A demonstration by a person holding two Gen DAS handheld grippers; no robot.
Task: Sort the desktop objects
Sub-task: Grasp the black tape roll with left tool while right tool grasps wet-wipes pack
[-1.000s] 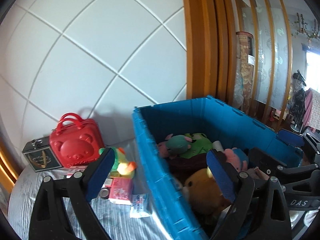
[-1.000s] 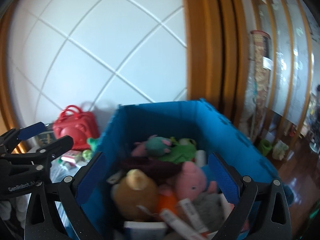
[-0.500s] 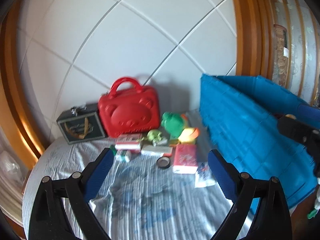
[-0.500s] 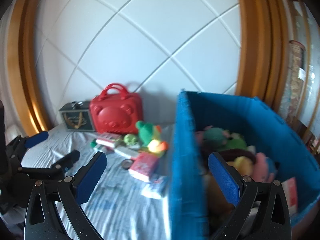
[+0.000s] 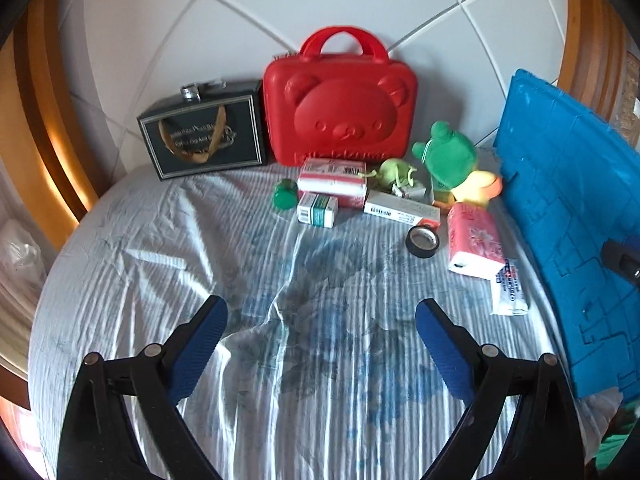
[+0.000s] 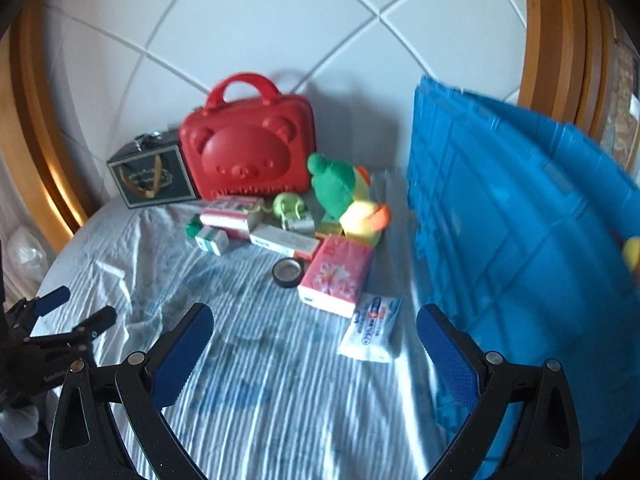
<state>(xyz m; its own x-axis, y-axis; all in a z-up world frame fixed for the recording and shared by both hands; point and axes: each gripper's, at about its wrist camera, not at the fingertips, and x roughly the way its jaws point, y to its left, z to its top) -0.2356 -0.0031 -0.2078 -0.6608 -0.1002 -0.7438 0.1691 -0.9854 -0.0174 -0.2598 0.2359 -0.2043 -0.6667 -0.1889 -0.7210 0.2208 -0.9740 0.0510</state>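
Hovering above a table covered in a wrinkled white and blue cloth [image 5: 168, 248], the left gripper [image 5: 322, 320] has its blue-padded jaws spread wide with nothing between them. The right gripper [image 6: 314, 332] is likewise spread and empty over the same cloth.

Against the white tiled wall stands a red bear-faced case [image 5: 340, 110], with a dark box [image 5: 204, 132] touching its left side. In front of them lies a cluster of small things: a green plush toy [image 5: 450, 152], several small cardboard boxes including a white and teal one [image 5: 318, 210], a green bottle cap [image 5: 285, 197], a black tape roll [image 5: 422, 241], a pink tissue pack [image 5: 474, 244] and a white sachet [image 5: 509, 290]. A blue plastic crate [image 5: 572, 208] stands at the right, just beside the tissue pack.
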